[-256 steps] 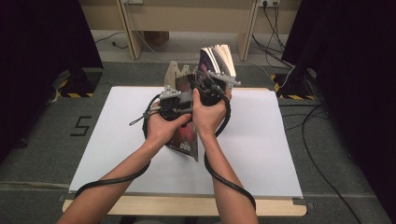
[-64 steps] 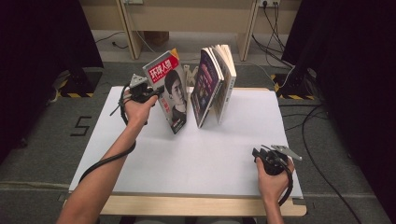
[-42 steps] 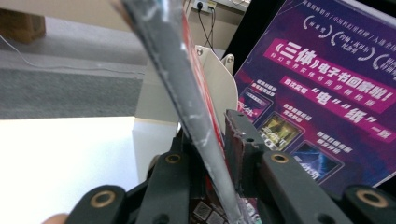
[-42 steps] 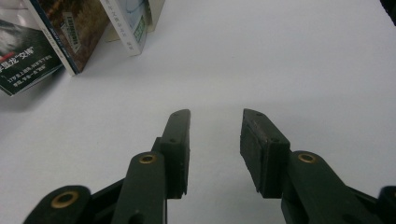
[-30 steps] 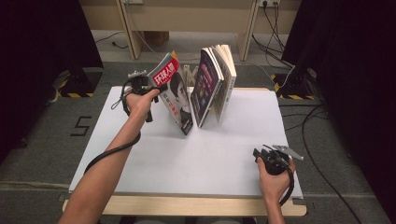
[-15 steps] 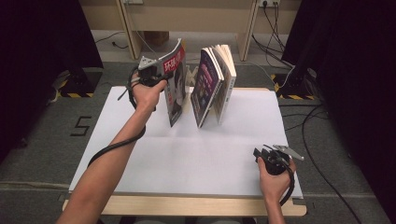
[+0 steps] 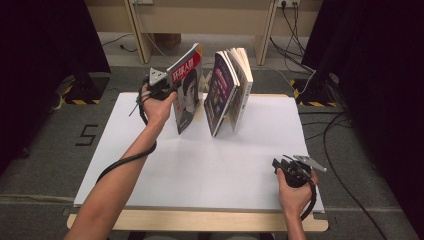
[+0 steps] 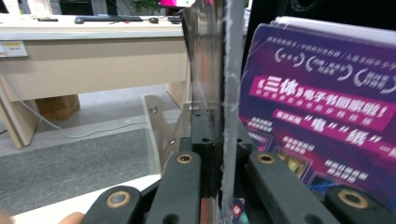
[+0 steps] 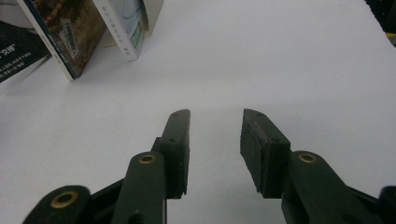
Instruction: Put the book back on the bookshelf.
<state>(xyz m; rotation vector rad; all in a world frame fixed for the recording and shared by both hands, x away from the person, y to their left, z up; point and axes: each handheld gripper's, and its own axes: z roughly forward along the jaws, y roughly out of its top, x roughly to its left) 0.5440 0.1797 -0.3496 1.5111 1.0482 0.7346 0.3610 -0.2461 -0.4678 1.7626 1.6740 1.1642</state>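
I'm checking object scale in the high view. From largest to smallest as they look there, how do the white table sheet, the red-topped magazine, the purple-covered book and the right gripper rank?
1. White table sheet.
2. and 3. Red-topped magazine and purple-covered book: too alike to rank.
4. Right gripper.

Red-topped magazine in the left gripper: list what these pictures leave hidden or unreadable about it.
- Red-topped magazine with a face on its cover: in the left gripper view it stands edge-on, cover unseen.
- Its foot: in the high view, contact with the white table sheet is too small to judge.
- Left gripper: the hand covers its jaws there.
- Purple-covered book: cut by the frame edge in the left gripper view.
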